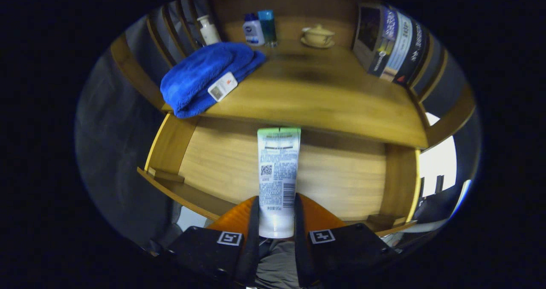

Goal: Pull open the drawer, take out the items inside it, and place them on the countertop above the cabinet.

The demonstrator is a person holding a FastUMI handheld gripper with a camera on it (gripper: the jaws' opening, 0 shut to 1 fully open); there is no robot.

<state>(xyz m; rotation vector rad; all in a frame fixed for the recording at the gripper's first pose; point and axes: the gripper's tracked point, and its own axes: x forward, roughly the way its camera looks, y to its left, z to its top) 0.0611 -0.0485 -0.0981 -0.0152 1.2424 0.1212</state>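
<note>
Currently, findings as inspected:
Grip: your gripper [276, 220] was clamped on the white tube [278, 173], lower centre of frame.
Drawer: the open drawer [170, 144] lay beneath it.
Risk: the tube could slip or strike the countertop [324, 97] edge above.
Obstacle: the blue towel [200, 75], upper left, crowded that side.
</note>
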